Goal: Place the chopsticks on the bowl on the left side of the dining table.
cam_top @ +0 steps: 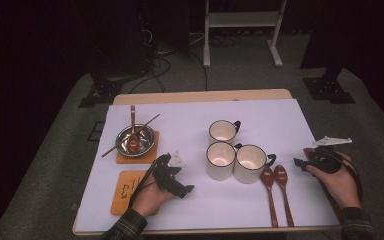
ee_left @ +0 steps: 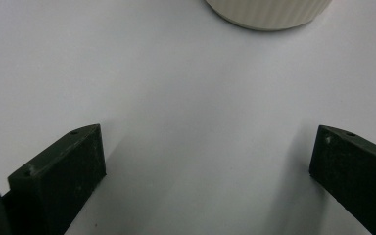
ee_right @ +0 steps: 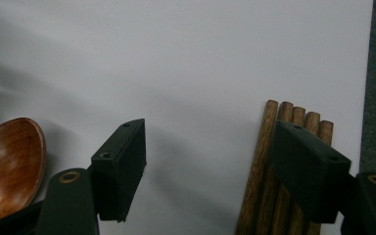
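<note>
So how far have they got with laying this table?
One setting looks done: a bowl with spoon and chopsticks sits on its mat. The second mat is bare. Three cups and two spoons wait mid-table. The right gripper is open by a bundle of chopsticks; the left gripper is open over bare cloth.

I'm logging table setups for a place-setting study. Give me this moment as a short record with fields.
surface: white sheet over a wooden table
mugs: three cream mugs with dark rims, grouped at centre
spoons: two wooden spoons side by side, right of the mugs
bowl: metal bowl on a wooden coaster, spoon and chopsticks in it
spare coaster: wooden coaster near the left hand
sticks: bundle of wooden chopsticks at the sheet's right edge
left gripper: open, nothing held
right gripper: open, beside the chopsticks
</note>
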